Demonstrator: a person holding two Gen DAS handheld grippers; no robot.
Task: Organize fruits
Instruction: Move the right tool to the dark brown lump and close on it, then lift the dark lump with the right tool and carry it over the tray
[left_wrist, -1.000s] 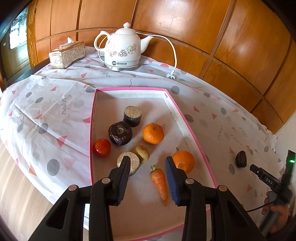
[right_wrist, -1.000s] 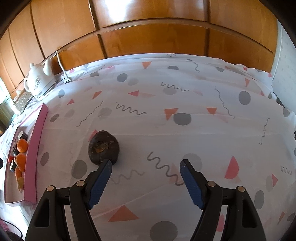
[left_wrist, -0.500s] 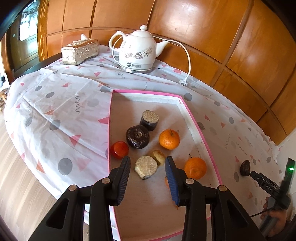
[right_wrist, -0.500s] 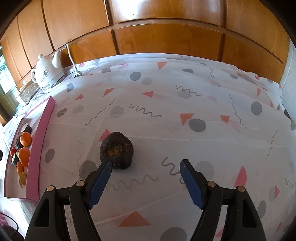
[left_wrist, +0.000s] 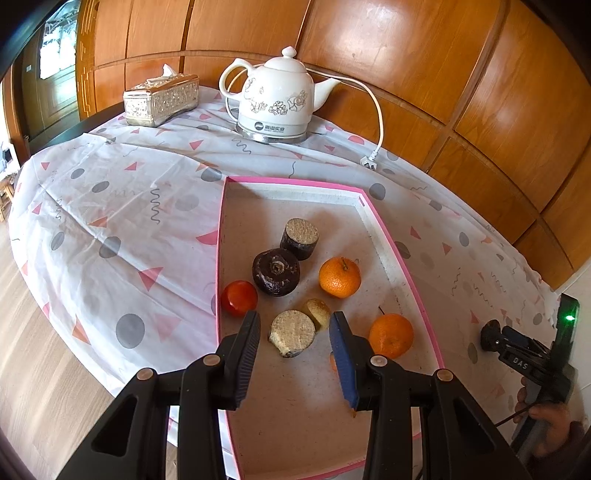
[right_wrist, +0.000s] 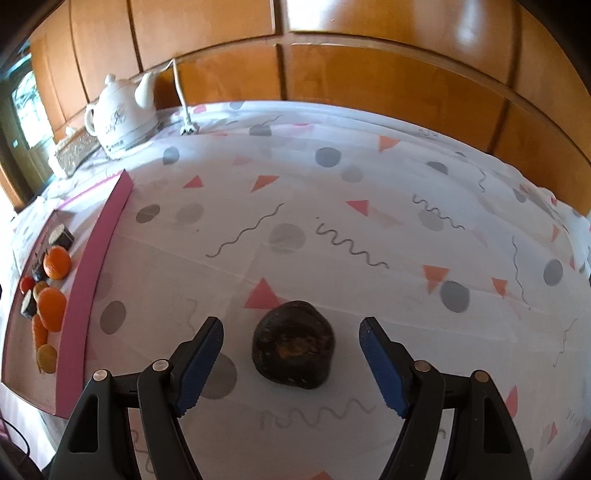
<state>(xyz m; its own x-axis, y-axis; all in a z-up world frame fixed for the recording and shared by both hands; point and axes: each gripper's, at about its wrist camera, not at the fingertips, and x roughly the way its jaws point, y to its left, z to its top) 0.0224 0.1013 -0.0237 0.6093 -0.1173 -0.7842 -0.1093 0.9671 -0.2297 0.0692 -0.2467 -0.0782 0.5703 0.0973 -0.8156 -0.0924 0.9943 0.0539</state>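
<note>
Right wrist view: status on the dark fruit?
Right tool open, straddling dark fruit on the cloth, no contact. Left tool open above pink tray. Nothing between.

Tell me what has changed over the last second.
The right gripper has swung over so the dark fruit on the tablecloth now sits between its open jaws, not yet gripped. The left gripper drifted over the pink tray, now framing the cut round piece. The tray's contents stayed put.

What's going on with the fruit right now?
Both grippers are open and hold nothing. The right gripper is lined up on a dark brown fruit lying alone on the tablecloth. The left gripper hangs over the pink tray, which already holds oranges and other pieces.
</note>
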